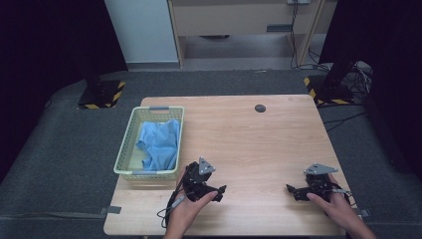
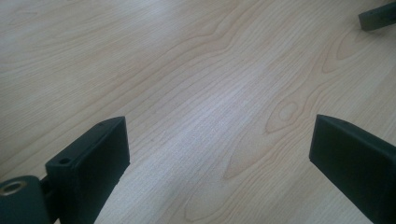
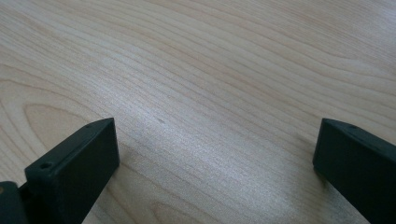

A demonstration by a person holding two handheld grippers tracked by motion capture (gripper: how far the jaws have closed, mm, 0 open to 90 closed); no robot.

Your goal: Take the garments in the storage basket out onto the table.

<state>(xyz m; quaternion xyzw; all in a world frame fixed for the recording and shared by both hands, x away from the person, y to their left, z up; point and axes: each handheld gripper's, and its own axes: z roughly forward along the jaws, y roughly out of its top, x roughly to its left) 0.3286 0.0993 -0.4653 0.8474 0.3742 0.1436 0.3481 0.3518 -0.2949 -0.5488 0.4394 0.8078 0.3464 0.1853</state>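
Crumpled blue cloth [image 1: 160, 143] lying inside pale green slotted plastic basket [image 1: 125, 144], likely stowing done. Left hand-held gripper [image 1: 220, 193] and right hand-held gripper [image 1: 291, 191] resting on light wooden bench [image 1: 259, 144], jaws spread, gripping nothing.

No legible text, label, brand, number or sign found on any surface in the three views.

You face a light wooden bench [image 1: 278, 144] standing on dark grey carpet [image 1: 54, 149]. Beyond it, a pale wall panel [image 1: 142, 30] and a wooden cabinet [image 1: 239, 20] stand among black curtains [image 1: 45, 40].
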